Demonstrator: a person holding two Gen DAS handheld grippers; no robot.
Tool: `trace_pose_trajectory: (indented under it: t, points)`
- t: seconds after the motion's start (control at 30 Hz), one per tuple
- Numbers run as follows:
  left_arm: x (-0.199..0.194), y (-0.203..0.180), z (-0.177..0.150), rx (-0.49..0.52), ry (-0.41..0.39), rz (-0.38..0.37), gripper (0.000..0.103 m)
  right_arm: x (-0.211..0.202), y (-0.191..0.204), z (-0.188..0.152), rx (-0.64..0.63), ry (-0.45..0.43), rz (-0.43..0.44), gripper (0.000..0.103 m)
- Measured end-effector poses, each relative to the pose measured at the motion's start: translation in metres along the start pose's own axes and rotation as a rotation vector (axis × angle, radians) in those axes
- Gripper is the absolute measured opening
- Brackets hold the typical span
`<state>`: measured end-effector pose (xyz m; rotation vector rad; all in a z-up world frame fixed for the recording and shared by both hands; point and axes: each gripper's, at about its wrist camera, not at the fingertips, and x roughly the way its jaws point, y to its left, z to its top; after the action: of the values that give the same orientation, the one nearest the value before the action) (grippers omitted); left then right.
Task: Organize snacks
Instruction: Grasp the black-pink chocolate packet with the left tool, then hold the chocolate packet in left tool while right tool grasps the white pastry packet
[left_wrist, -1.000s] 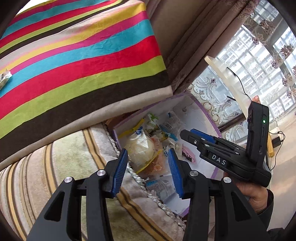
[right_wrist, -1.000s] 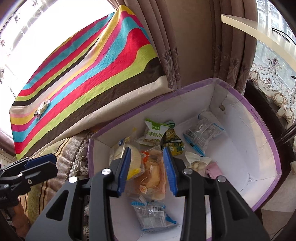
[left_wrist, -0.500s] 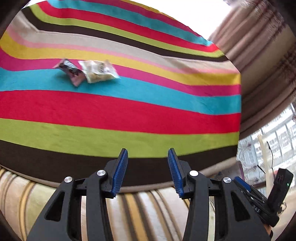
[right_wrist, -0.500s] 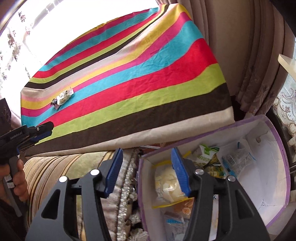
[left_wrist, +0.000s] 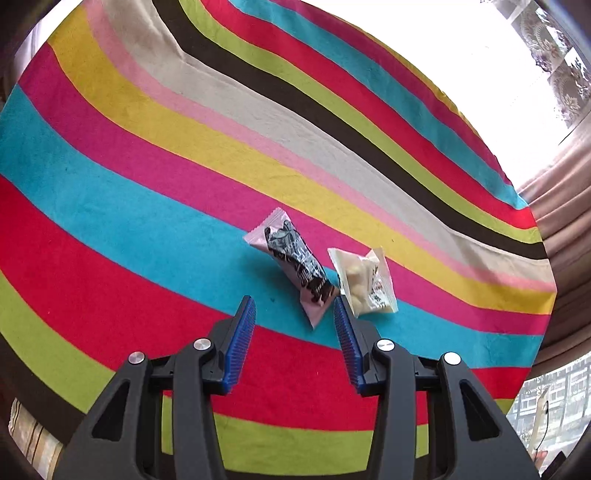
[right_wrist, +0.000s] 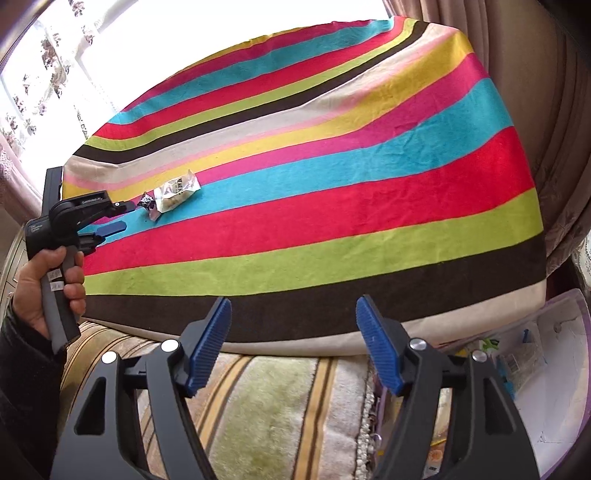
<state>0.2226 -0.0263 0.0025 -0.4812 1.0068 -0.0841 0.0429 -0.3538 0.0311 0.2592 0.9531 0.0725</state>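
two snack packets lie side by side on the striped cloth (left_wrist: 147, 229).
the left gripper (left_wrist: 293, 314) is held part-spread and empty just short of the pink-and-black packet (left_wrist: 295, 262) and the white packet (left_wrist: 364, 282); the right gripper (right_wrist: 293, 314), its jaws opening, is seen empty, the snack box (right_wrist: 554, 369) beside it.

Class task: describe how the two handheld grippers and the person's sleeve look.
Both grippers, left gripper and right gripper, have black angular frames, silver round bolts and blue ribbed pads. The left one's grip carries small white labels. The sleeve is dark.
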Motion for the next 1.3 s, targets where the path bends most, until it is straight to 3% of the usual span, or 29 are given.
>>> trace_pose_trajectory:
  t: [0.23, 0.5, 0.6, 0.67, 0.7, 0.73, 0.87, 1.07, 1.3]
  points:
    - [0.030, -0.001, 0.020, -0.014, 0.007, 0.054, 0.042, 0.013, 0.024, 0.013, -0.038, 0.010, 0.020, 0.074]
    - [0.047, -0.023, 0.027, 0.098, 0.011, 0.121, 0.042, 0.034, 0.045, 0.028, -0.054, 0.015, 0.020, 0.077]
    - [0.050, -0.036, 0.020, 0.215, 0.013, 0.194, 0.041, 0.046, 0.055, 0.037, -0.059, 0.010, 0.010, 0.078]
    - [0.050, -0.038, 0.017, 0.248, 0.005, 0.223, 0.034, 0.055, 0.064, 0.045, -0.065, 0.008, -0.001, 0.078]
    - [0.049, -0.035, 0.016, 0.252, 0.003, 0.236, 0.023, 0.059, 0.068, 0.049, -0.070, 0.006, -0.004, 0.078]
    - [0.047, -0.033, 0.015, 0.256, 0.003, 0.241, 0.019, 0.064, 0.074, 0.053, -0.077, 0.003, -0.005, 0.079]
    - [0.040, -0.026, 0.007, 0.285, 0.005, 0.223, 0.019, 0.082, 0.098, 0.073, -0.116, -0.024, 0.005, 0.081]
    - [0.019, -0.002, -0.008, 0.227, 0.009, 0.139, 0.018, 0.123, 0.130, 0.100, -0.163, -0.021, 0.037, 0.085]
    - [-0.014, 0.024, -0.030, 0.167, -0.019, 0.080, 0.018, 0.167, 0.166, 0.118, -0.337, 0.023, 0.062, 0.093]
